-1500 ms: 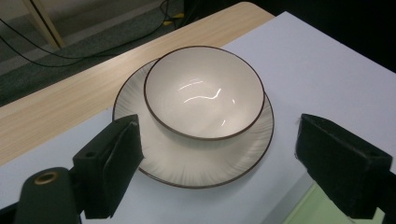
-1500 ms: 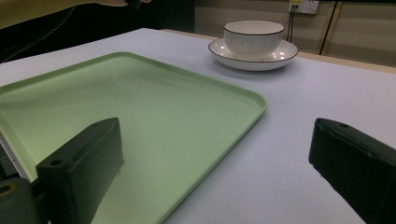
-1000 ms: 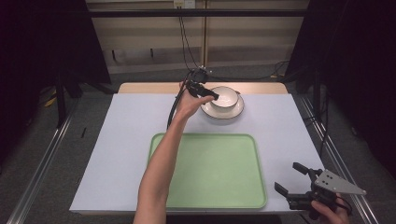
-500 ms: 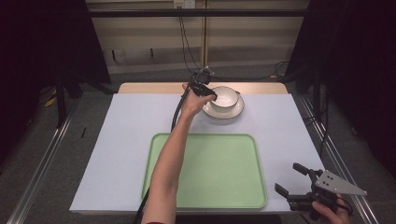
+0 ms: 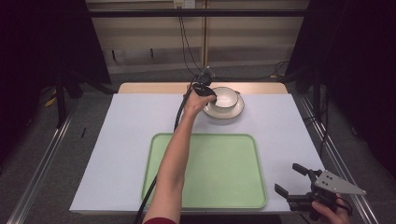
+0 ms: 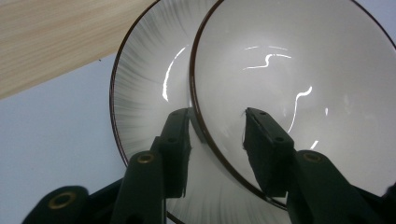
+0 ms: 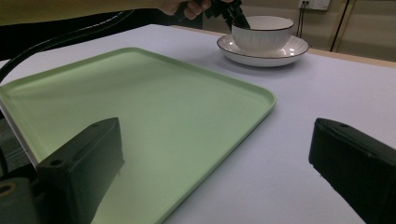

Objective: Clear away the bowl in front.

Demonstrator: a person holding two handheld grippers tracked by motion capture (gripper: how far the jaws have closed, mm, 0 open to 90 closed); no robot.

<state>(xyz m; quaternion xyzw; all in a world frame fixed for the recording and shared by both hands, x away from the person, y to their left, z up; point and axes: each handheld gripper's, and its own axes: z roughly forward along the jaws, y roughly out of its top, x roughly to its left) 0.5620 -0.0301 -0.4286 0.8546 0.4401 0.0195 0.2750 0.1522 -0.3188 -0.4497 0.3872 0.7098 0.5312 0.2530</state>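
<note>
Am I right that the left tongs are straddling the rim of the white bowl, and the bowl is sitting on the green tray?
Not quite. The left tongs do straddle the white bowl rim, one jaw outside and one inside, and they have just been closing on it. But the bowl sits on a white plate, not on the green tray, which lies apart, nearer the person. The high view shows this.

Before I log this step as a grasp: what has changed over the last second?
The left hand-held gripper has sunk onto the bowl; its jaws, just closing, now straddle the near rim, one inside and one outside, with a gap showing. The bowl, its plate, the green tray and the right hand-held gripper stayed put.
</note>
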